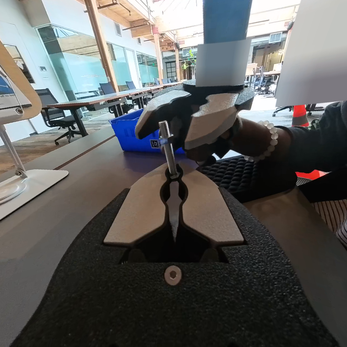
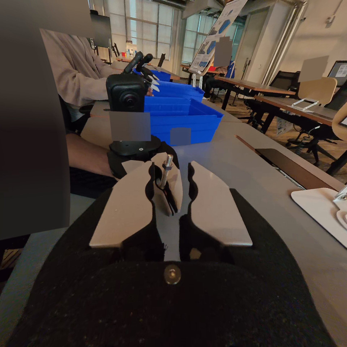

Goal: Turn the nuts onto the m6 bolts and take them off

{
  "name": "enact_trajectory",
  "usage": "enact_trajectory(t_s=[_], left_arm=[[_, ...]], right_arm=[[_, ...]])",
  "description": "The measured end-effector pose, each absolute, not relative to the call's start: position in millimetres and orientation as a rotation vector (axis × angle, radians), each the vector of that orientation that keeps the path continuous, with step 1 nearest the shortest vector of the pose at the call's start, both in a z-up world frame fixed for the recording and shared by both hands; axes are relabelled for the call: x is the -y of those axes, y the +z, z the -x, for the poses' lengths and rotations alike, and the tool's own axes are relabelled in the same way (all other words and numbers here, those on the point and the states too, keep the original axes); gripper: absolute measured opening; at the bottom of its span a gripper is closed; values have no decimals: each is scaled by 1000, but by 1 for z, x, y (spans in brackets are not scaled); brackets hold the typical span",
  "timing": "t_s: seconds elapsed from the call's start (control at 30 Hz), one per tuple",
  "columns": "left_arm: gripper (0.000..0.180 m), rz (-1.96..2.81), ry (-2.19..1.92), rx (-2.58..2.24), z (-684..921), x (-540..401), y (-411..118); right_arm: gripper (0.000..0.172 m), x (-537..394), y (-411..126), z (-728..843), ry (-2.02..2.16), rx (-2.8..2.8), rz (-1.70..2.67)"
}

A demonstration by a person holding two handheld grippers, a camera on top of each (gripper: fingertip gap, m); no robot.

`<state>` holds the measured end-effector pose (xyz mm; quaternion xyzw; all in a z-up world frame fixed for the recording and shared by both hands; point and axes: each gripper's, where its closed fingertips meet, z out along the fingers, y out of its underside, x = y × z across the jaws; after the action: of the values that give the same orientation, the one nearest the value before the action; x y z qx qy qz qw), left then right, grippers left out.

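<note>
My left gripper (image 1: pixel 173 170) is shut on the head end of a silver bolt (image 1: pixel 169 150), which stands tilted upward above the dark table (image 1: pixel 84 178). A nut (image 1: pixel 166 134) sits on the thread near the bolt's top. My right gripper (image 1: pixel 167 139) is open, with its pale fingers on either side of the bolt's upper part and not pressing on it. In the right wrist view my right gripper (image 2: pixel 171 165) stands wide apart, and the nut (image 2: pixel 167 165) and bolt (image 2: pixel 164 177) show between its fingers, held by the left gripper (image 2: pixel 159 185).
A blue bin (image 1: pixel 127 131) stands just behind the bolt and also shows in the right wrist view (image 2: pixel 187 120). A white stand base (image 1: pixel 28 185) is on the left. A black textured mat (image 1: pixel 234 174) lies under the person's arm. Another person works with grippers (image 2: pixel 146 75) farther along. The gap from one gripper's tips to the other's is roughly 5 cm.
</note>
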<state>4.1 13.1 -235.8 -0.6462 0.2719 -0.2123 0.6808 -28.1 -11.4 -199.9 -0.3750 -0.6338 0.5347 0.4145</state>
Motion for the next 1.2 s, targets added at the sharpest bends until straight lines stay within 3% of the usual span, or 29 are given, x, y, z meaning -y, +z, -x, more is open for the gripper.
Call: enact_trajectory(t_s=[0.3, 0.53, 0.7, 0.9, 1.1, 1.2], left_arm=[[3, 1409, -495, -596, -1, -10, -227], [3, 1424, -477, -610, -2, -11, -230], [3, 1408, -483, -601, -1, -10, -226], [3, 1414, -479, -611, -3, -10, -228], [3, 1403, -481, -603, -1, -9, -225], [3, 1408, -479, -601, -1, -10, -226]], right_arm=[[13, 3, -194, 24, 1331, 1560, 937], [21, 9, -192, 26, 1373, 1546, 939], [10, -2, -187, 22, 1366, 1509, 950], [26, 12, -192, 26, 1374, 1556, 930], [12, -1, -187, 23, 1383, 1508, 954], [22, 10, -187, 24, 1398, 1529, 930]])
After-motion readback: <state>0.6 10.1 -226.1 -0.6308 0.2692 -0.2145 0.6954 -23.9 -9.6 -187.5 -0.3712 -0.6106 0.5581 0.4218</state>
